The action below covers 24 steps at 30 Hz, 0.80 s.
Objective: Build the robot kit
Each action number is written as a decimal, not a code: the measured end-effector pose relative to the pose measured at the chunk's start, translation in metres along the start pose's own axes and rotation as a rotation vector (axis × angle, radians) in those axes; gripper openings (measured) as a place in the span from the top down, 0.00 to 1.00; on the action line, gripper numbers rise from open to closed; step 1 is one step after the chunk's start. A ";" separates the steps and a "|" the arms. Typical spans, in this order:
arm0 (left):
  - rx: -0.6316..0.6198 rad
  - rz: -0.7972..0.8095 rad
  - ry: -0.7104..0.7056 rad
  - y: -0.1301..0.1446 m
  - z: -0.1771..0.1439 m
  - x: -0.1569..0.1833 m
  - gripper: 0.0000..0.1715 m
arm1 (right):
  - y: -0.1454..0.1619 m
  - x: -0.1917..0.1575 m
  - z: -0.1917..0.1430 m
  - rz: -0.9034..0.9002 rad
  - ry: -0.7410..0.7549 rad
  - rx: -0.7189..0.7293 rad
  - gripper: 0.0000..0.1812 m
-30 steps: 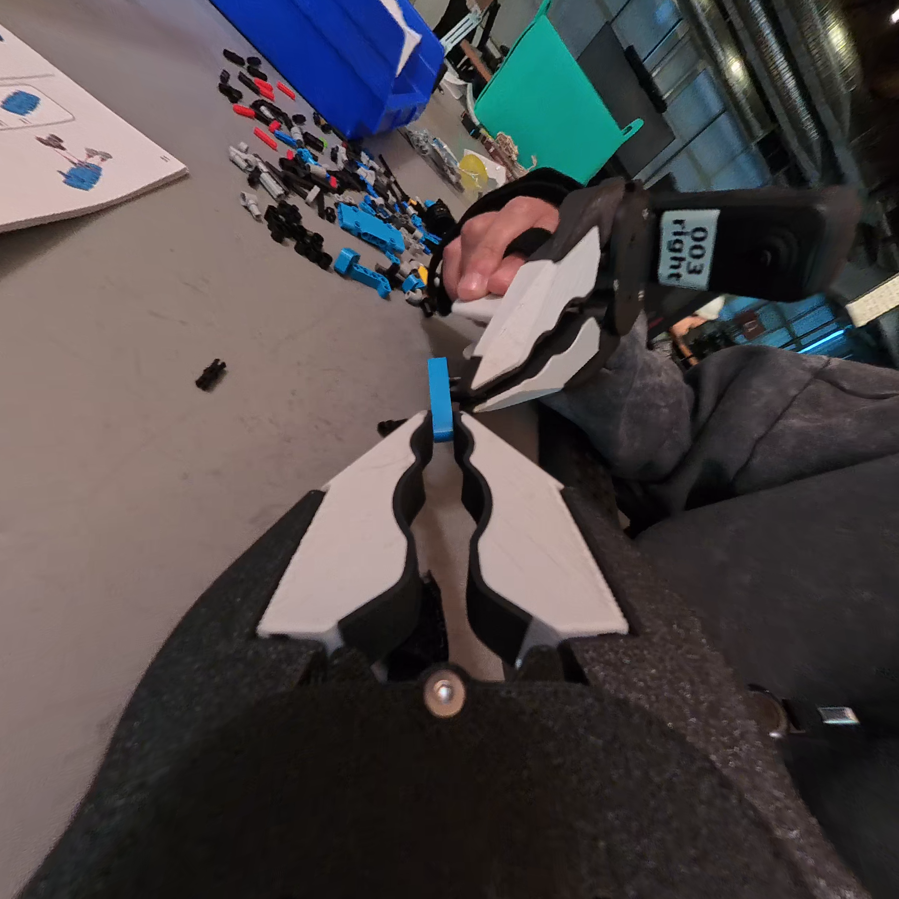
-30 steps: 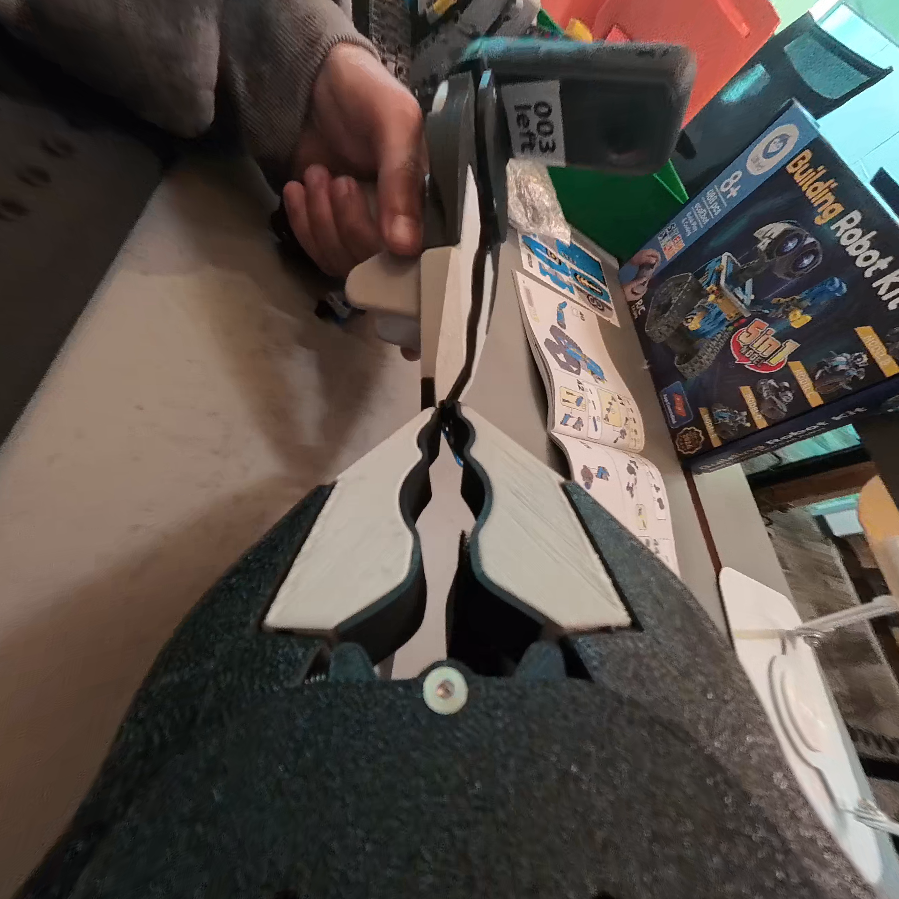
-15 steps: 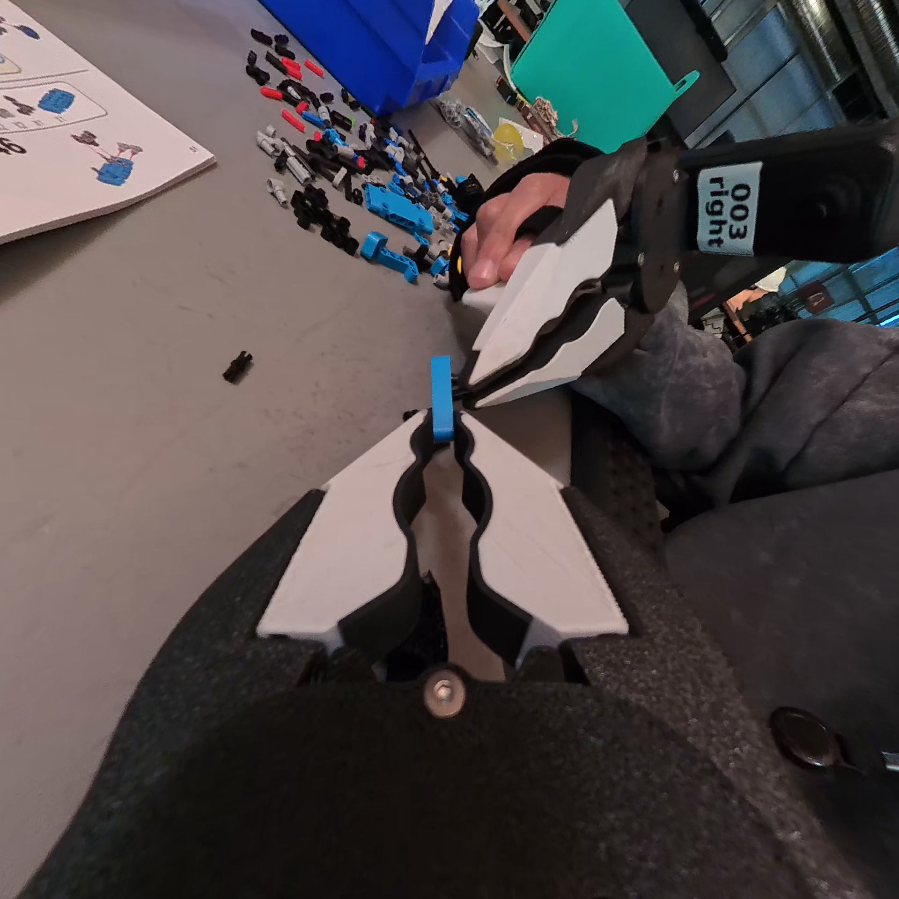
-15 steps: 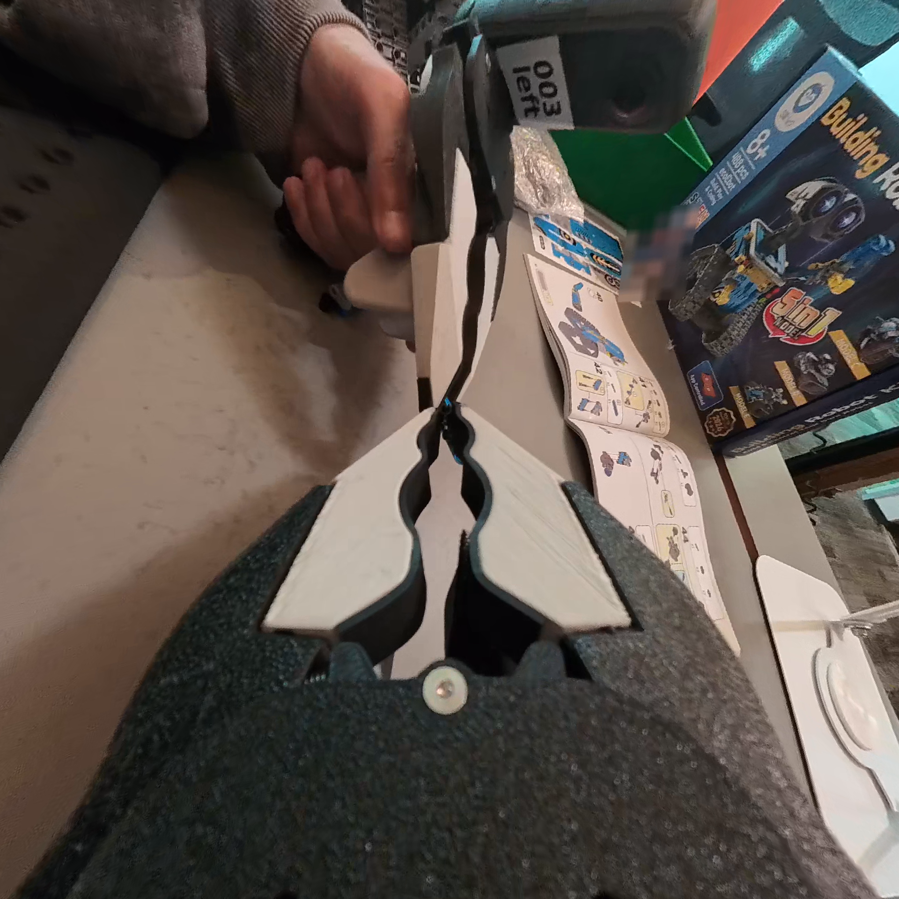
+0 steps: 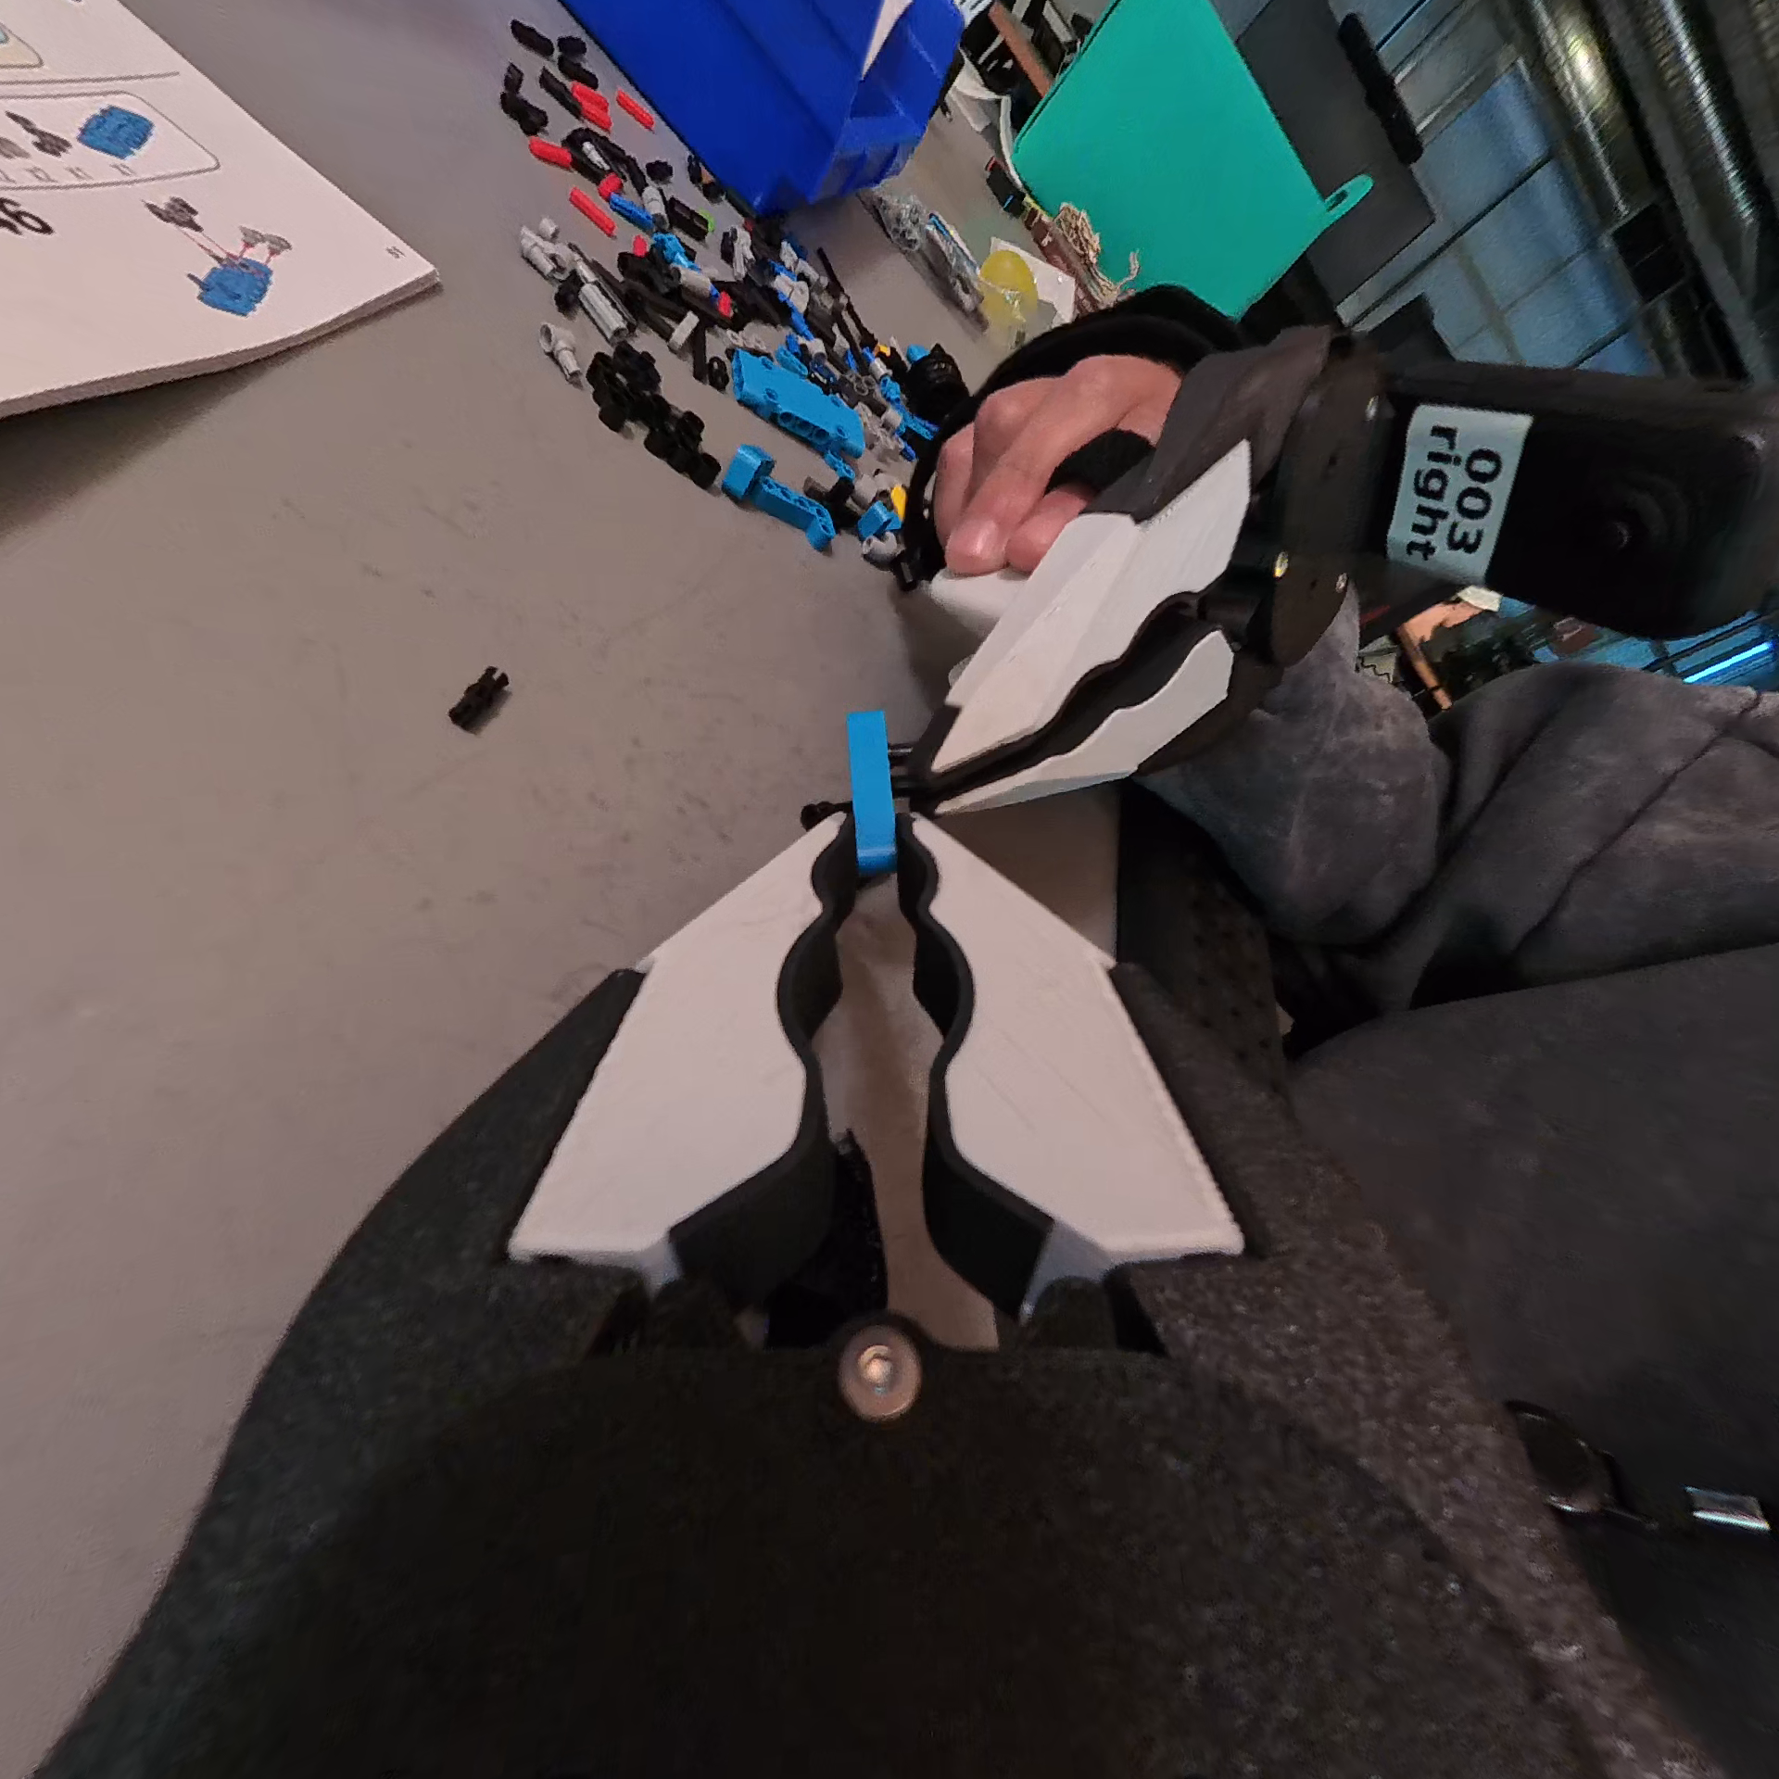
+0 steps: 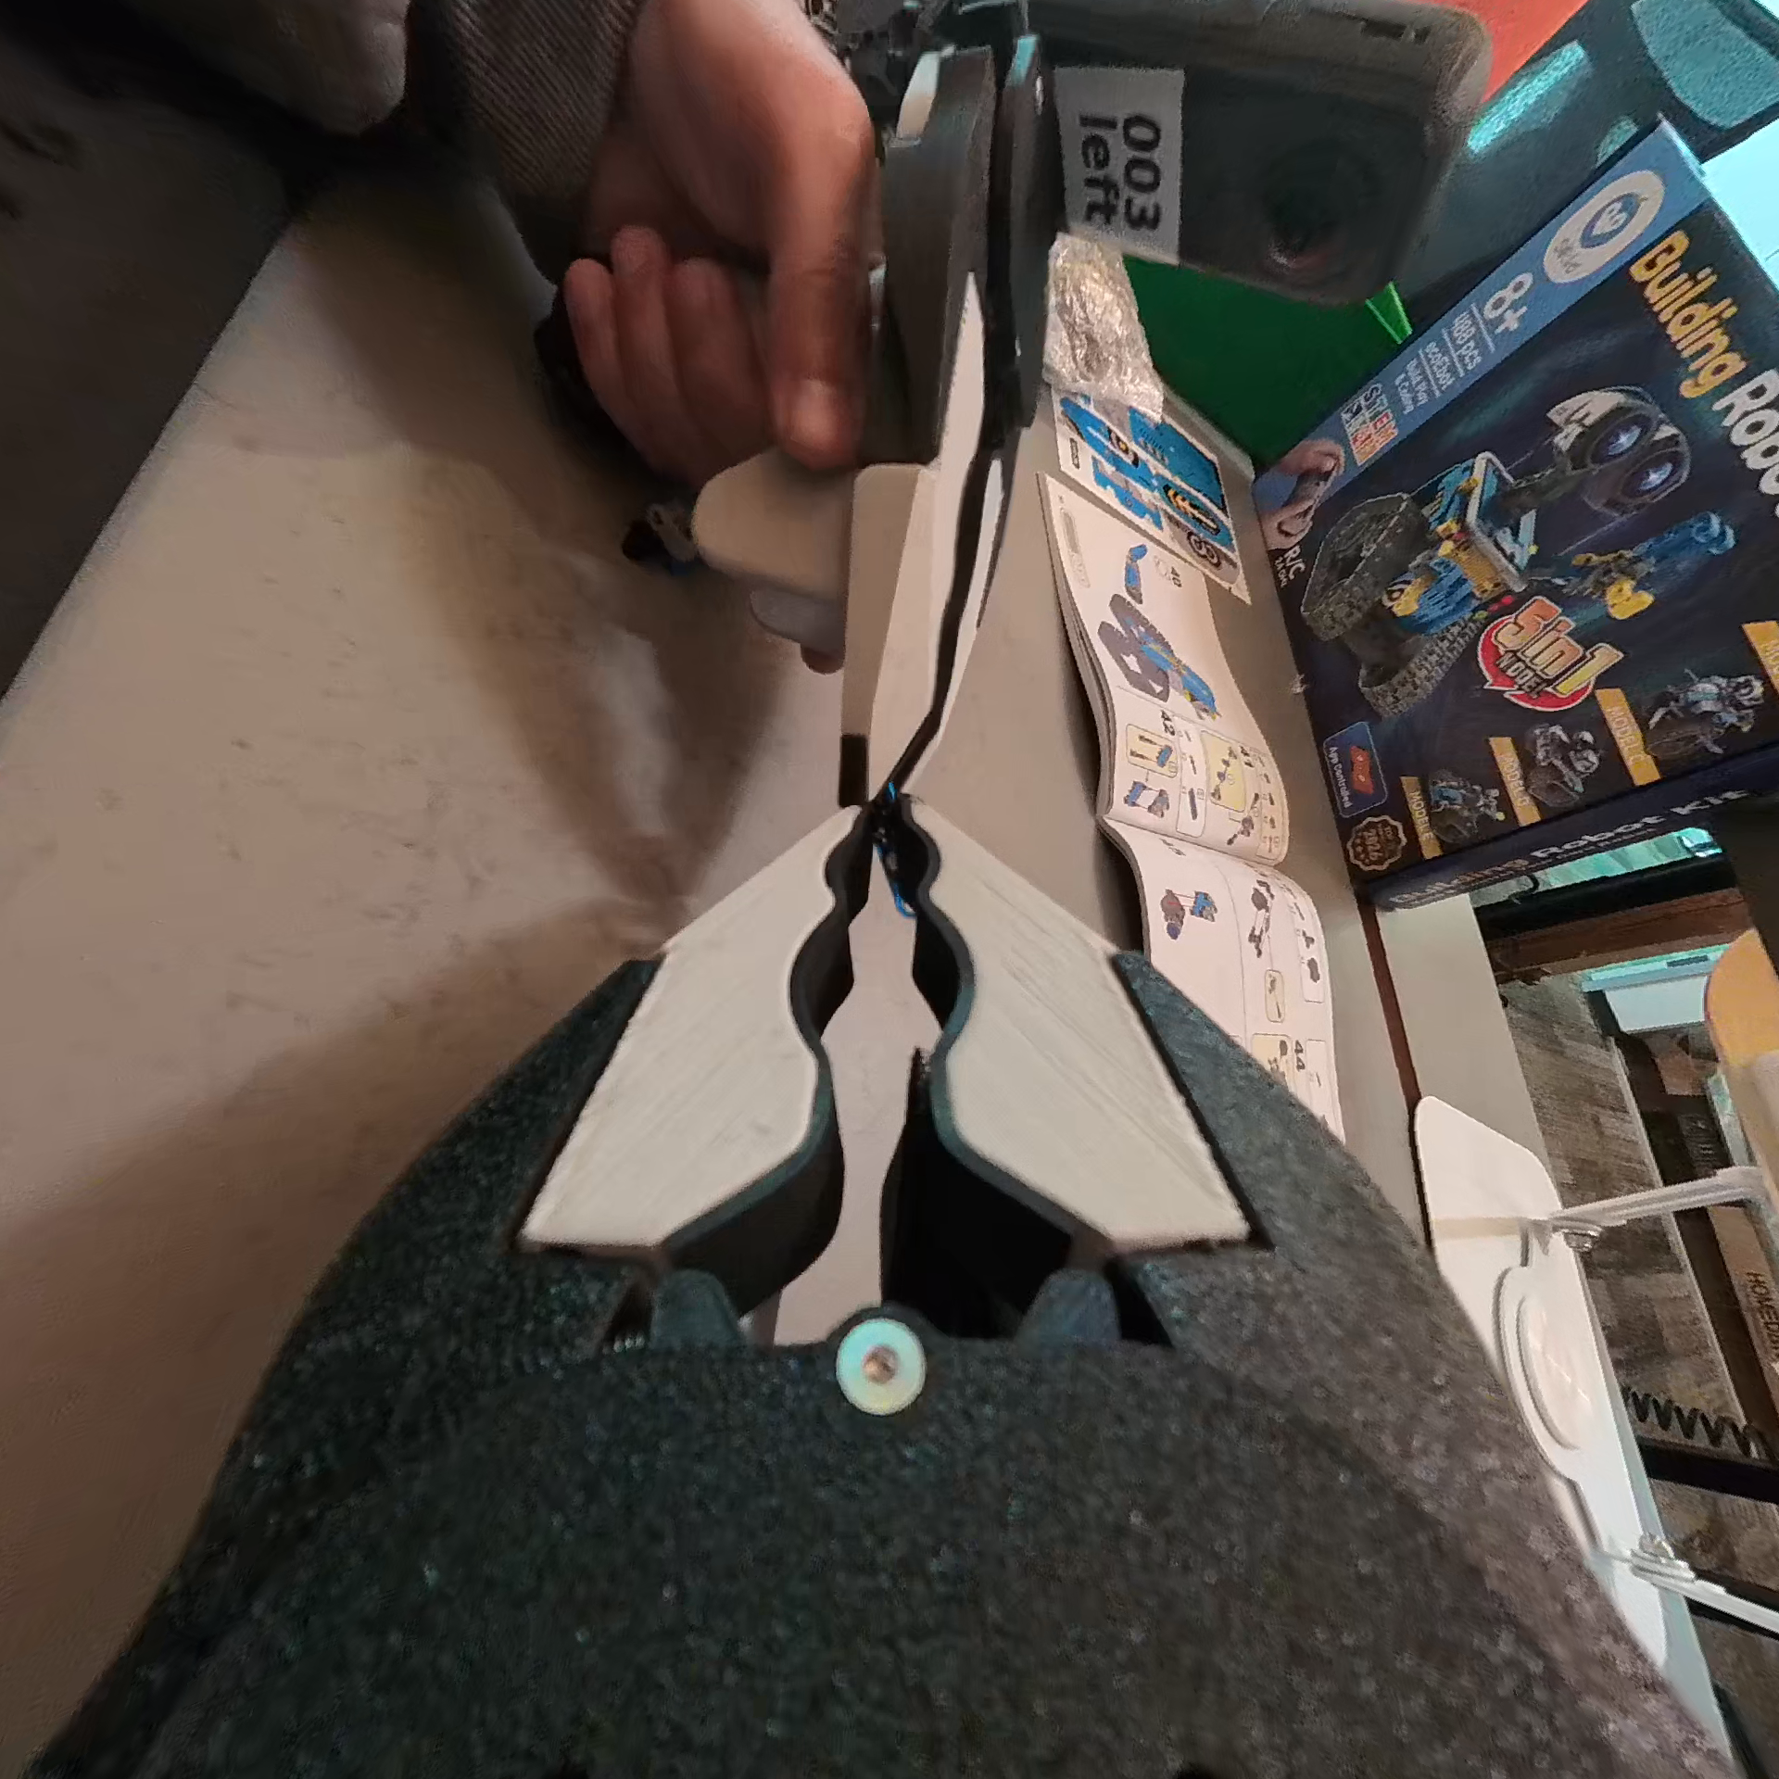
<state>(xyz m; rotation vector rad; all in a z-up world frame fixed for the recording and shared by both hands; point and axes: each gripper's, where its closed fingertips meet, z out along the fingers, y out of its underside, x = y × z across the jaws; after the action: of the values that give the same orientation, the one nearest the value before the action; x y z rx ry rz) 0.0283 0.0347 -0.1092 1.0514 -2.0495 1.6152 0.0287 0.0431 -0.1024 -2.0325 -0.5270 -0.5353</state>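
We seem to be in a workshop: a grey tabletop (image 5: pixel 289 770) strewn with small building parts (image 5: pixel 712 327) (blue storage bin (image 5: pixel 770 87) behind), metal ducting (image 5: pixel 1656 116) overhead.

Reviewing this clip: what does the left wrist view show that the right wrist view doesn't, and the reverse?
Only the left wrist view shows the scattered building pieces, the blue bin, a lone black pin on the grey table, and the teal board. It also shows the blue beam plainly, clamped in the left gripper.

Only the right wrist view shows the kit box and a sticker sheet.

Both show an instruction booklet, and the right gripper shut, tip to tip with the left.
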 end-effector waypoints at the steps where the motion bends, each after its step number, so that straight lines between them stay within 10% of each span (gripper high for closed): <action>1: -0.003 0.002 -0.006 0.000 0.000 -0.001 0.96 | 0.001 0.000 0.001 -0.003 0.002 -0.009 0.98; 24: -0.037 -0.088 0.033 0.006 0.000 -0.003 0.96 | 0.003 -0.005 0.004 0.014 -0.014 0.001 0.98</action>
<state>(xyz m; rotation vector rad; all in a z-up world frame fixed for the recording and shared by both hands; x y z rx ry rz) 0.0262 0.0362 -0.1151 1.0788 -1.9754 1.5351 0.0273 0.0448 -0.1093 -2.0387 -0.5204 -0.5130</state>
